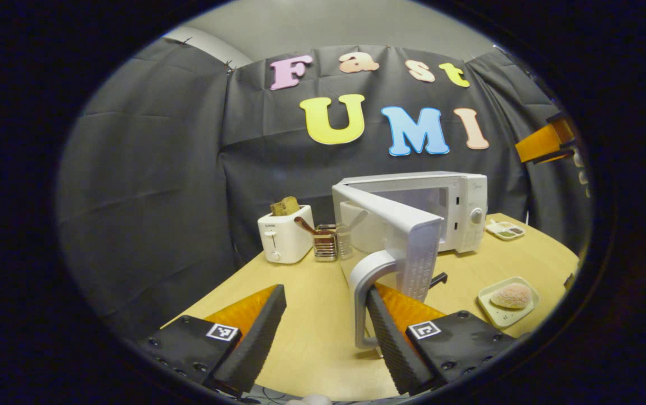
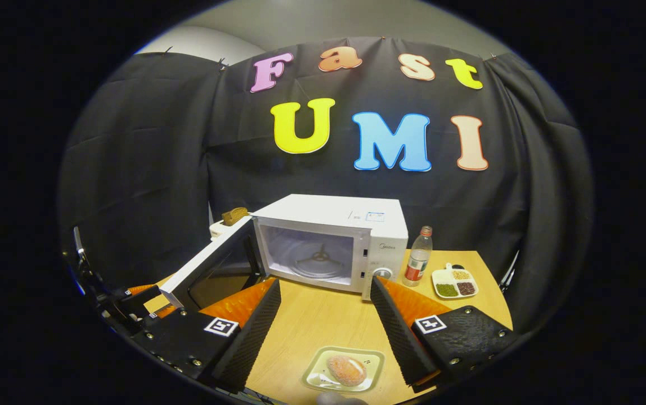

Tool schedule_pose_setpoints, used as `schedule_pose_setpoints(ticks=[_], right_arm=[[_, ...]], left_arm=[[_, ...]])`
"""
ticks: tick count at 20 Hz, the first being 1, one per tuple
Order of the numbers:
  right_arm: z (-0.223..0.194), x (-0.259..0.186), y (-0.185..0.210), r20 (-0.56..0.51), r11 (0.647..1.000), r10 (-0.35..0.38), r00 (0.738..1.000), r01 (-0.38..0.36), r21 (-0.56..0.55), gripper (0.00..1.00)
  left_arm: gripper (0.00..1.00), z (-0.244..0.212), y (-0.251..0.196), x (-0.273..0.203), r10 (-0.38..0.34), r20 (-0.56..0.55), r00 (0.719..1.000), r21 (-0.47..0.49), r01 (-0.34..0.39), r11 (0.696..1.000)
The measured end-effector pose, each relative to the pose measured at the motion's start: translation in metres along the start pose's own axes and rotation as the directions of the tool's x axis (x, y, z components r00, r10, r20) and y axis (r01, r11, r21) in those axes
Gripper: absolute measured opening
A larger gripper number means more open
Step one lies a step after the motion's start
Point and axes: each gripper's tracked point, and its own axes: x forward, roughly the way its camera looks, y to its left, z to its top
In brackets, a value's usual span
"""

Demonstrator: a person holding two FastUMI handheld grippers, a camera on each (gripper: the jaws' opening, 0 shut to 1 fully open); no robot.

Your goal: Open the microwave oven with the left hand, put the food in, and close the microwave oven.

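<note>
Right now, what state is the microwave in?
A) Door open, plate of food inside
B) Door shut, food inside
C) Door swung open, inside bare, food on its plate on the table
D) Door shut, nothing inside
C: the microwave door stands swung open, the cavity holds just its turntable ring, and the food lies on its plate on the table.

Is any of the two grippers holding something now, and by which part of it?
Nothing is gripped. The left gripper is open, one finger hooked behind the door handle of the microwave. The right gripper is open above the food plate.
</note>
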Motion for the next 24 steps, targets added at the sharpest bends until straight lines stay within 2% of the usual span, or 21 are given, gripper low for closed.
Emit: schedule_pose_setpoints(ticks=[6,10,17,21,24], right_arm=[[-0.073,0.009,-0.008,-0.081,1.000,0.001,0.997,-0.002,-0.011,0.98],[-0.124,0.016,-0.025,-0.159,0.998,-0.018,0.987,0.008,-0.060,0.98],[-0.205,0.025,-0.041,-0.282,0.995,-0.031,0.959,0.004,-0.097,0.98],[-0.239,0.034,-0.049,-0.329,0.995,-0.040,0.943,0.007,-0.102,0.99],[-0.254,0.040,-0.050,-0.352,0.996,-0.036,0.935,0.006,-0.086,0.98]], left_arm=[[0.96,0.013,0.030,-0.026,0.032,0.001,0.999,0.044,-0.032,0.999],[0.96,0.069,0.045,-0.052,0.048,0.060,0.997,0.017,-0.050,0.999],[0.96,0.180,0.001,-0.056,-0.025,0.218,0.976,-0.045,0.036,0.998],[0.96,0.214,-0.028,-0.041,-0.069,0.262,0.963,-0.070,0.090,0.993],[0.96,0.219,-0.037,-0.033,-0.077,0.261,0.962,-0.055,0.094,0.994]])
